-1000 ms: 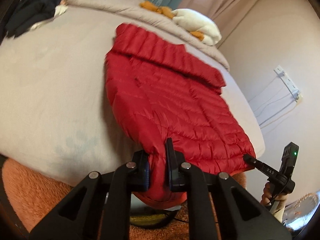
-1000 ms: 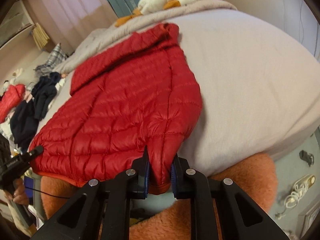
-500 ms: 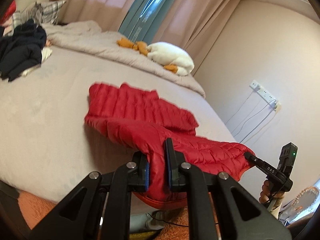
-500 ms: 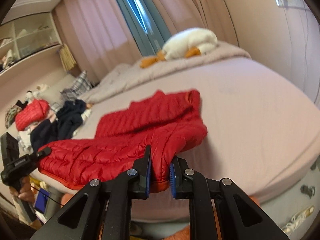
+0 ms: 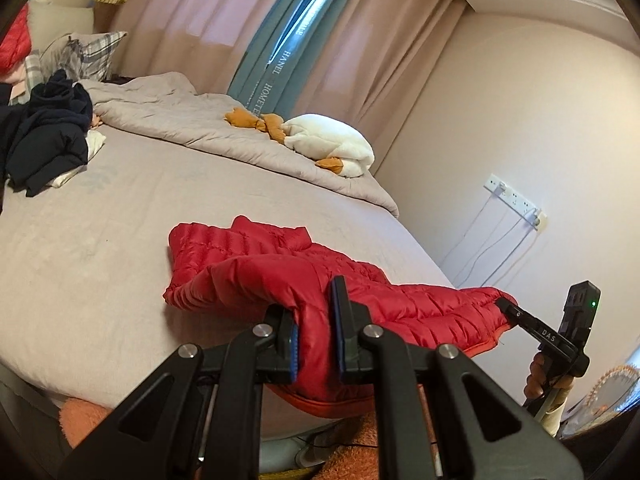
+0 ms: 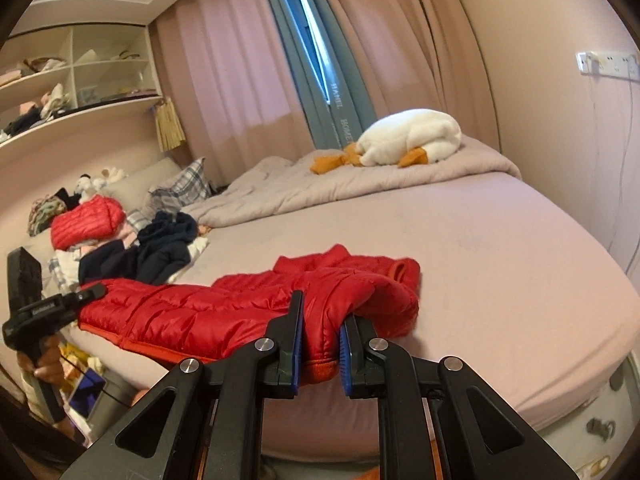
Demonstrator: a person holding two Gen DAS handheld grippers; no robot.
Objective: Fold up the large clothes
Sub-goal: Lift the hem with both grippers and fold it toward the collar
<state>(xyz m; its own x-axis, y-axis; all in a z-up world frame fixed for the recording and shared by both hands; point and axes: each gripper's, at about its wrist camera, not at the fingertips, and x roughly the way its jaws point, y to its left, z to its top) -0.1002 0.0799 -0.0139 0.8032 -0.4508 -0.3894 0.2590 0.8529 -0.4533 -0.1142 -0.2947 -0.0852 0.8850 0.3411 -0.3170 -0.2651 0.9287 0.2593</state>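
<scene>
Jacket (image 5: 304, 280): red, quilted, puffy, hem lifted off bed (image 5: 100, 248).

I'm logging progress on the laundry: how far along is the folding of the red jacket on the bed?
Barely started. The red jacket lies on the bed, with no finished fold. In hand: the left gripper and right gripper each pinch a corner of the hem, lifted off the bed. Left: carrying the hem over to the collar, then the dark clothes.

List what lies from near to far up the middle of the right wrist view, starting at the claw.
Right claw shut on the red down jacket → bare bed sheet → rumpled grey quilt → white plush goose → curtains.
</scene>
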